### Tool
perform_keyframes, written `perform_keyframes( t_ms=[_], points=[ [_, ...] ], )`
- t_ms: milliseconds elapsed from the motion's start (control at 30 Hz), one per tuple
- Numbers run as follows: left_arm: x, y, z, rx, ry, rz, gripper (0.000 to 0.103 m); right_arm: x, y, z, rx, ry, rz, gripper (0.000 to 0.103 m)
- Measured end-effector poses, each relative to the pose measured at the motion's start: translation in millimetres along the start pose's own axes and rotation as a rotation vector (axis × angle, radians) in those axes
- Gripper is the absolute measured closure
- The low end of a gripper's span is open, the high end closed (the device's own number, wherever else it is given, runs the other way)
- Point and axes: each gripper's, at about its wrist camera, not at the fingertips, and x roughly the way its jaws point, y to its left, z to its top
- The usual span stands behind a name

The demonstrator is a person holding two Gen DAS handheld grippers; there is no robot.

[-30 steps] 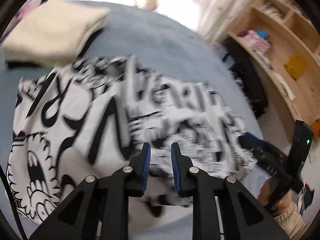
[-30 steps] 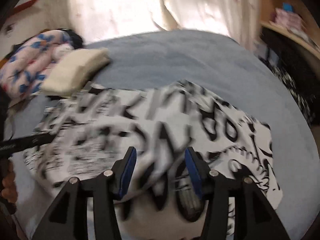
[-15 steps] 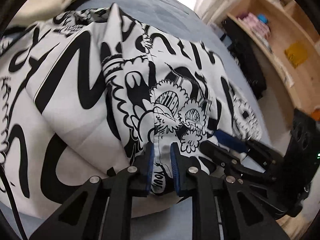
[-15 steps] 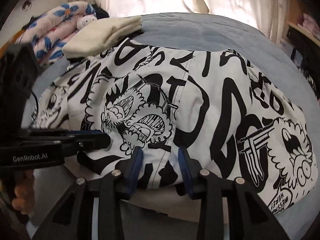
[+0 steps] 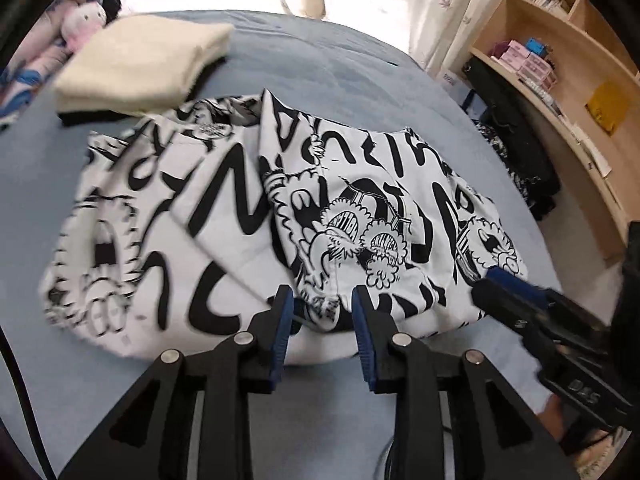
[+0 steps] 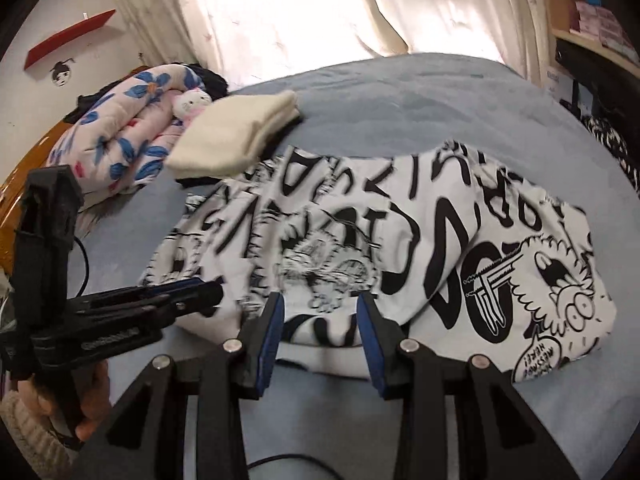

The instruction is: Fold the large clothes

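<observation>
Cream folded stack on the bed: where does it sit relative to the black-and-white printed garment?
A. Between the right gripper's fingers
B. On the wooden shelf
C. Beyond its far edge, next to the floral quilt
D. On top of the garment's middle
C: the cream folded stack lies past the printed garment, beside the floral quilt.

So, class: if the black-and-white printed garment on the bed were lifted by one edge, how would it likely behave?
The printed garment would probably hang limp, since it already lies in soft folds and creases on the blue bedcover. It looks thin, so likely light for its size. Its stacked layers may slide apart, because the folded flap rests loosely on top.
</observation>
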Motion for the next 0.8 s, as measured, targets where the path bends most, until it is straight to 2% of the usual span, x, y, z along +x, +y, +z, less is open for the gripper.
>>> perform_keyframes(
  t_ms=[133, 333, 533, 700, 800],
  points=[
    [-27, -1, -3, -0.021, 0.002, 0.041, 0.075, -41, 22, 5, -0.014, -0.054, 0.046, 0.064],
    [-62, -6, -17, -0.037, -0.033, 0.074, 0.072, -90, 51, 1, -0.073, -0.130, 0.022, 0.064],
    [-86, 2, -34, -0.078, -0.024, 0.055, 0.071, -127, 69, -3, -0.076, -0.148, 0.091, 0.064],
    [-88, 13, -46, -0.112, -0.030, 0.055, 0.059, -138, 81, -6, -0.114, -0.176, 0.027, 0.064],
    [-76, 32, -53, -0.158, -0.004, 0.042, 0.058, -123, 77, -7, -0.106, -0.140, -0.010, 0.064]
  ],
)
